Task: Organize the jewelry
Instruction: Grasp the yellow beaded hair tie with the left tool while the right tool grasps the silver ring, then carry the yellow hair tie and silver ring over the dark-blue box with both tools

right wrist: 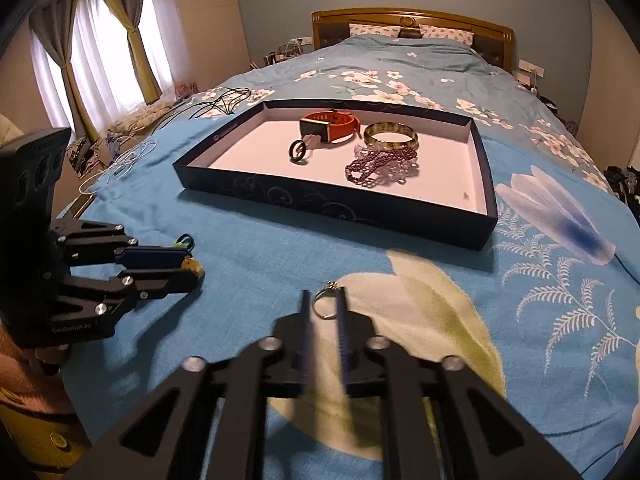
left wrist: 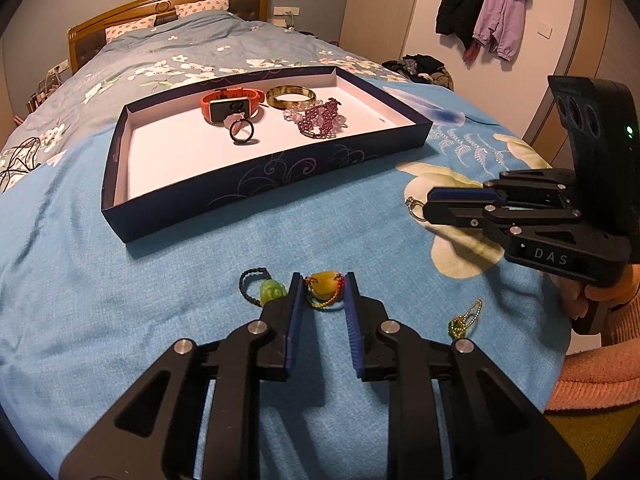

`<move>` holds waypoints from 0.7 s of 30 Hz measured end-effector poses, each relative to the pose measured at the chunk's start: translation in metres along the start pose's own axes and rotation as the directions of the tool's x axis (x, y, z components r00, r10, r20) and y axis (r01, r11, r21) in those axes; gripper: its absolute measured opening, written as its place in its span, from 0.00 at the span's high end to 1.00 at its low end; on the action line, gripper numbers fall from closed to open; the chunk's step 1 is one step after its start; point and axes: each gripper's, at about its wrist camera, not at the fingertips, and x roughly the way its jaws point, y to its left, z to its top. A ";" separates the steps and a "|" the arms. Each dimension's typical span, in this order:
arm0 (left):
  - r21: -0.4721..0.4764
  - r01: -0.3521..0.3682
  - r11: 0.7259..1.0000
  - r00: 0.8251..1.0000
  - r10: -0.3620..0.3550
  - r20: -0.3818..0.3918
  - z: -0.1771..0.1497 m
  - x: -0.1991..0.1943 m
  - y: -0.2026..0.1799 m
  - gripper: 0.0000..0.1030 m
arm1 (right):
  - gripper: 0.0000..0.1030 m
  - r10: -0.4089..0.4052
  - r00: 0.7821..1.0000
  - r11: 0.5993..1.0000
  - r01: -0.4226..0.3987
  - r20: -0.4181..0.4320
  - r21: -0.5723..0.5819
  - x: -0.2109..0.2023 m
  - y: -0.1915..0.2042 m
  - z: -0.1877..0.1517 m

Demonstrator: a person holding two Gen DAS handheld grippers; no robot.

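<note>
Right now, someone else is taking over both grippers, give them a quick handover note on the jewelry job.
Left gripper: closed on the yellow pendant, still on the bedspread.
Right gripper: closed around the small ring, not lifted.
Done: orange watch, bangle, black ring and purple beads lie in the box.
Left: those two, plus the green pendant and gold-chain charm on the bed.
</note>
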 end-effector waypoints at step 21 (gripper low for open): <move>0.000 0.008 1.000 1.000 -0.008 -0.001 0.000 0.002 -0.002 0.80 | 0.85 -0.006 0.999 1.000 0.006 -0.035 -0.003 0.010 -0.002 0.007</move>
